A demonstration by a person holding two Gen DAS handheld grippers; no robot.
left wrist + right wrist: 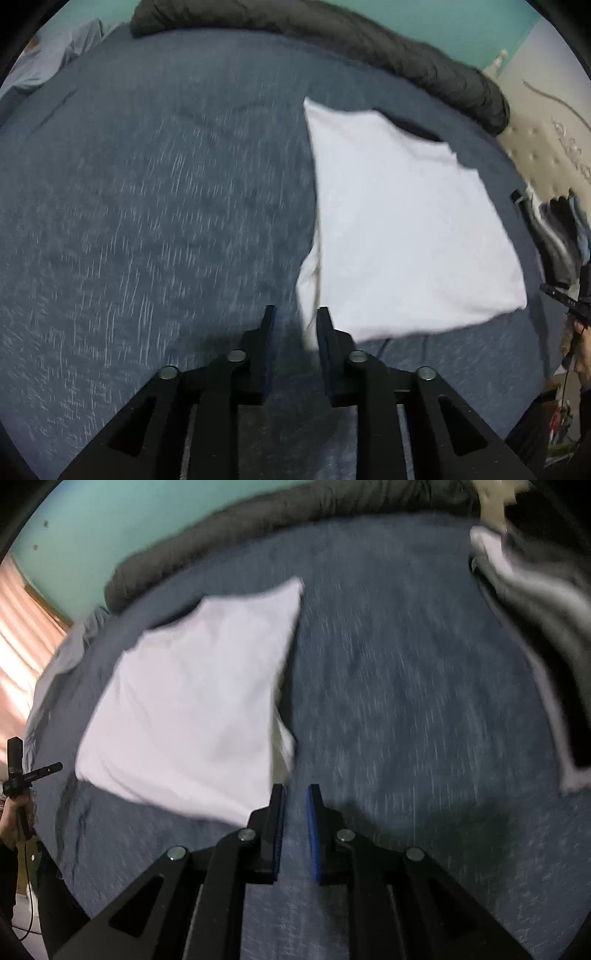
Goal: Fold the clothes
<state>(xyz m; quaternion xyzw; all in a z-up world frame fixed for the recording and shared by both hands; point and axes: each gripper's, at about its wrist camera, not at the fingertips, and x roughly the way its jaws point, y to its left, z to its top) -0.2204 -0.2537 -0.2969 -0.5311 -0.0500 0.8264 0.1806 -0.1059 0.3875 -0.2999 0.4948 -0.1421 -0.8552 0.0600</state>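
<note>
A white folded garment (402,229) lies flat on the blue-grey bed cover (147,221). In the left wrist view it lies ahead and to the right of my left gripper (295,314), which is open and empty just off the garment's near left corner. In the right wrist view the same garment (192,701) lies ahead and to the left of my right gripper (295,792), which is open and empty by its near right corner. Both views are blurred by motion.
A dark rolled blanket (369,40) runs along the far edge of the bed. A grey and black garment (535,602) lies at the right of the right wrist view. More clothes (561,229) sit by the padded headboard (546,147). A pale blue garment (48,55) lies far left.
</note>
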